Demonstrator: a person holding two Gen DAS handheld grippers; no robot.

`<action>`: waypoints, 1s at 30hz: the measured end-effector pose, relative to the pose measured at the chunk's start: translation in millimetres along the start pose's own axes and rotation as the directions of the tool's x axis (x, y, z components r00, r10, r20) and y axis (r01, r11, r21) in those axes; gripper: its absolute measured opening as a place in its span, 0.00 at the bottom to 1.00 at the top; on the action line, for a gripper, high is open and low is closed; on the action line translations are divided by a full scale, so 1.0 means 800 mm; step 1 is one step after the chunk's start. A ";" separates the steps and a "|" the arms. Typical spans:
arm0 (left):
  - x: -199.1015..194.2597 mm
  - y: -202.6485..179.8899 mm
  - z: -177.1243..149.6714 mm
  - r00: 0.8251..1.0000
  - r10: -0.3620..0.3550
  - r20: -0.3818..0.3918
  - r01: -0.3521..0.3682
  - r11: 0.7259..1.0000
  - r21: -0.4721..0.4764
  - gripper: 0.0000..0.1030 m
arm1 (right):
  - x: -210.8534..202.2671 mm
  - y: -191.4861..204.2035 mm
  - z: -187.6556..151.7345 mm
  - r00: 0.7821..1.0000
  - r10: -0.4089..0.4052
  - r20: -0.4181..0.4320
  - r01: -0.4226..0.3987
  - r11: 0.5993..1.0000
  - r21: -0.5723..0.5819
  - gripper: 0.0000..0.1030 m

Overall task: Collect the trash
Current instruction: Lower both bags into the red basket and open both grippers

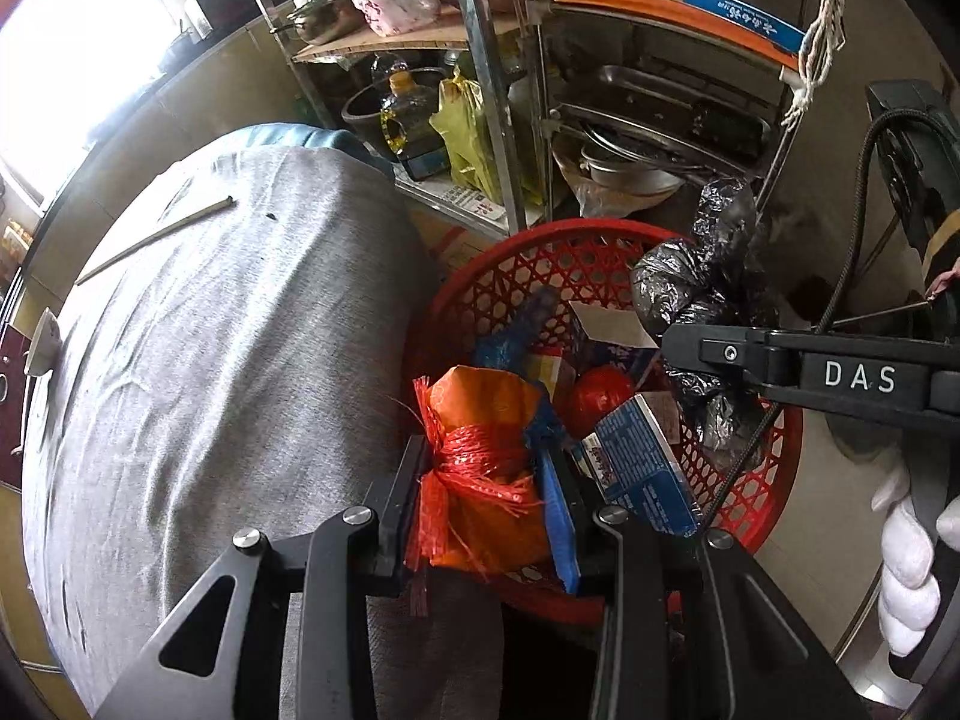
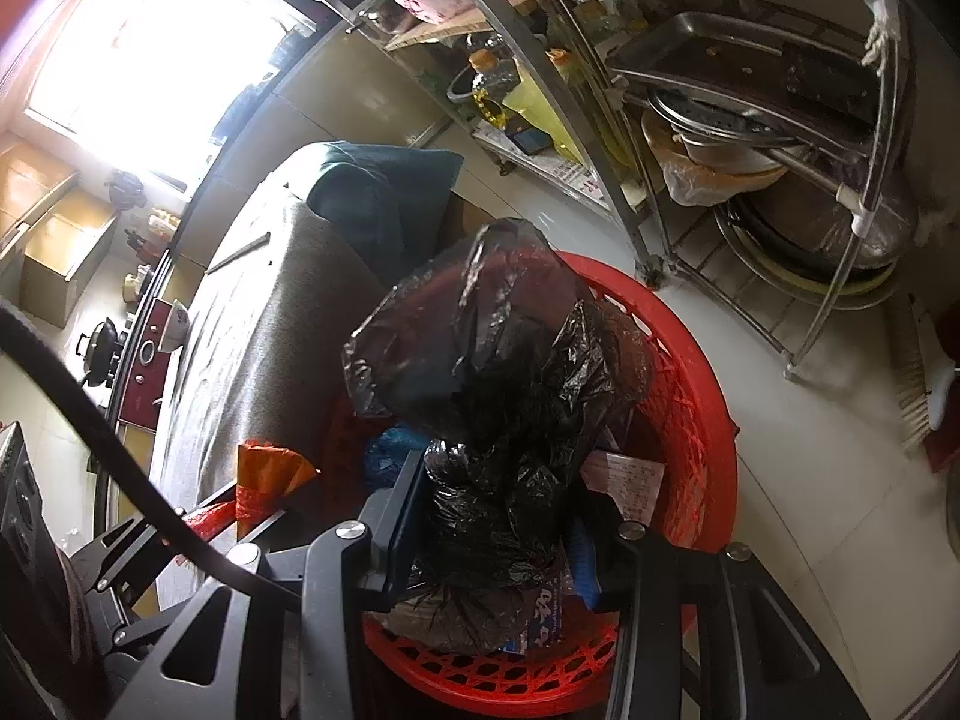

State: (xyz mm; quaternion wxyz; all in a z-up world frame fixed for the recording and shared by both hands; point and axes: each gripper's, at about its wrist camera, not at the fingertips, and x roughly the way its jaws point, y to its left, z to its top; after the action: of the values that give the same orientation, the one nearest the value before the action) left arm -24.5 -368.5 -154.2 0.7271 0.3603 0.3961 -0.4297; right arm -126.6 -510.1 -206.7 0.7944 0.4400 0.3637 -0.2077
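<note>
- Red basket on the floor beside the grey-covered table, already holding boxes and wrappers; this looks like the drop-off step.
- Black plastic bag clenched in the right gripper, hanging over the basket.
- Orange packet with red mesh netting pinched in the left gripper, at the basket's near rim.
- Next, likely: lower both over the basket opening, part the jaws, let the trash fall inside and not on the rim.

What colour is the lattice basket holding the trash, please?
The lattice basket is red; the left wrist view shows it best.
</note>
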 end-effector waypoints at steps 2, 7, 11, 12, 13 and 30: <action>0.003 -0.001 -0.001 1.000 -0.002 -0.005 0.002 1.000 0.004 0.36 | 0.002 -0.003 0.000 1.000 -0.002 -0.006 0.002 1.000 0.005 0.43; 0.010 -0.002 -0.002 1.000 -0.014 -0.019 0.014 1.000 0.007 0.36 | 0.006 -0.008 -0.001 1.000 -0.010 -0.017 0.010 1.000 0.016 0.43; 0.016 -0.003 -0.004 0.999 -0.020 -0.033 0.020 1.000 0.007 0.36 | 0.010 -0.011 -0.001 1.000 -0.013 -0.027 0.014 1.000 0.024 0.43; 0.018 -0.003 -0.004 0.999 -0.020 -0.036 0.020 1.000 0.008 0.36 | 0.011 -0.012 -0.001 0.999 -0.014 -0.029 0.015 1.000 0.026 0.43; 0.019 -0.003 -0.004 0.999 -0.019 -0.040 0.019 1.000 0.008 0.36 | 0.011 -0.013 -0.002 0.999 -0.015 -0.031 0.016 0.999 0.028 0.43; 0.036 -0.001 -0.006 0.998 -0.023 -0.061 0.023 1.000 0.003 0.37 | 0.017 -0.018 -0.001 0.999 -0.023 -0.043 0.025 0.998 0.049 0.44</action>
State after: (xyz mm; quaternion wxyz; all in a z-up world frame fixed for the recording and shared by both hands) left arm -17.7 -374.4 -181.8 0.7089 0.3699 0.4217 -0.4276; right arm -127.7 -517.0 -225.4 0.7727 0.4593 0.3806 -0.2168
